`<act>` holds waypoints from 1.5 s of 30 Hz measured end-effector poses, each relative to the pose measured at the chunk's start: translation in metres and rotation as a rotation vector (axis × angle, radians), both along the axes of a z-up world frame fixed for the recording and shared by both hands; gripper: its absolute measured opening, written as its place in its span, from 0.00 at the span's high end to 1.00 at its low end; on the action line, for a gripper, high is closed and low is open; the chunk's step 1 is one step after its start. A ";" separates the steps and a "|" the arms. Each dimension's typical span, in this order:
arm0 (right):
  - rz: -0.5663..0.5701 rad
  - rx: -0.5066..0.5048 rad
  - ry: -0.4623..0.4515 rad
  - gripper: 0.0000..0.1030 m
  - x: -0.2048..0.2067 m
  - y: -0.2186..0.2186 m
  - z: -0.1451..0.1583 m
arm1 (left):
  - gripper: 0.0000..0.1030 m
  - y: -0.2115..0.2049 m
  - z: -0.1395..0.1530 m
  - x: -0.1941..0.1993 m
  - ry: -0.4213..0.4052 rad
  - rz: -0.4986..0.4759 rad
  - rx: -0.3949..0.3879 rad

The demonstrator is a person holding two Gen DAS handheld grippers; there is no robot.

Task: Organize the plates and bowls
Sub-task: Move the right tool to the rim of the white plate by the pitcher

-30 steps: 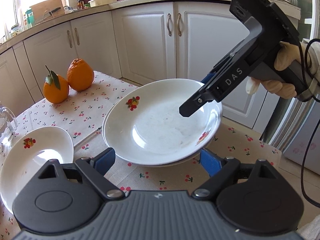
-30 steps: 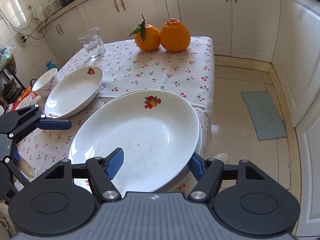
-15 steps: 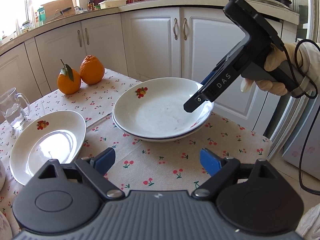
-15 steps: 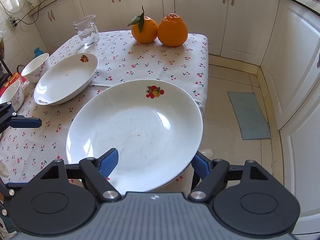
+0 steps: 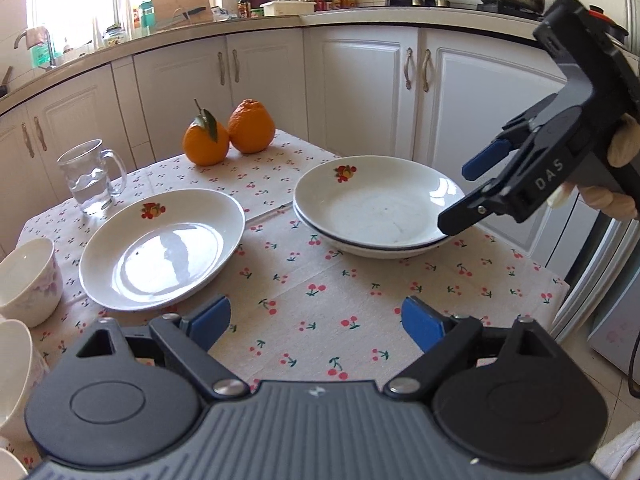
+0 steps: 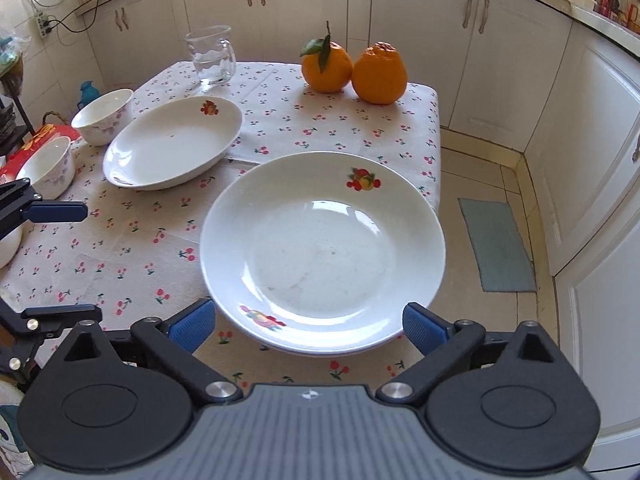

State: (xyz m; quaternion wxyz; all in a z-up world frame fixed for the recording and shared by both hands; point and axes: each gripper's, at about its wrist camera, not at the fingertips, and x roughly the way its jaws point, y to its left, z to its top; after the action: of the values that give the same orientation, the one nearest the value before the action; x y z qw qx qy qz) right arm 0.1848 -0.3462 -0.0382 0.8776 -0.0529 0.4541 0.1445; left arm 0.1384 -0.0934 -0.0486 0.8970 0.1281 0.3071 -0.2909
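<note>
Two white plates with fruit prints are stacked at the table's right edge; the stack also shows in the right wrist view. A third plate lies alone to the left, also in the right wrist view. Two white bowls stand at the table's left side. My left gripper is open and empty over the cloth. My right gripper is open, its fingers either side of the stack's near rim; it shows in the left wrist view.
Two oranges and a glass mug of water stand at the far end of the cherry-print tablecloth. White cabinets surround the table. The floor with a green mat drops off right of the stack.
The plate I held has come down onto the other plate at the table's right edge. Both grippers have drawn back from the stack; the right one is open and apart from it.
</note>
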 end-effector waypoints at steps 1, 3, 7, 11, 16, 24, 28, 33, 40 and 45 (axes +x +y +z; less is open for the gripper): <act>0.010 0.005 -0.007 0.00 -0.004 0.006 0.003 | 0.10 0.004 0.000 -0.002 0.000 0.018 0.003; 0.034 0.010 -0.016 0.00 -0.011 0.018 0.007 | 0.10 0.011 0.000 -0.005 -0.005 0.051 0.010; 0.082 0.013 -0.046 0.00 -0.028 0.044 0.015 | 0.10 0.028 0.001 -0.014 -0.010 0.112 0.012; 0.135 -0.006 -0.081 0.00 -0.042 0.069 0.022 | 0.10 0.042 0.001 -0.020 -0.018 0.161 0.020; 0.191 -0.033 -0.120 0.00 -0.049 0.096 0.031 | 0.09 0.052 -0.003 -0.020 -0.019 0.214 0.033; 0.224 -0.007 -0.119 0.00 -0.031 0.114 0.025 | 0.09 0.048 -0.020 -0.001 -0.008 0.286 0.065; 0.235 0.018 -0.103 0.00 -0.008 0.116 0.020 | 0.09 0.046 -0.030 0.018 0.022 0.329 0.049; 0.246 0.034 -0.082 0.00 0.031 0.117 0.013 | 0.09 0.041 -0.038 0.042 0.036 0.361 0.058; 0.280 0.045 -0.035 0.00 0.093 0.120 -0.001 | 0.08 0.045 -0.047 0.072 0.098 0.388 0.013; 0.320 0.043 0.002 0.00 0.139 0.124 -0.010 | 0.00 0.042 -0.050 0.084 0.100 0.385 0.006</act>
State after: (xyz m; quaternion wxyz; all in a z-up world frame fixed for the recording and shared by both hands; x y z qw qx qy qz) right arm 0.3243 -0.2221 -0.0478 0.8438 -0.1054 0.4376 0.2923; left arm 0.2227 -0.0519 -0.0989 0.9194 0.0549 0.3708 -0.1188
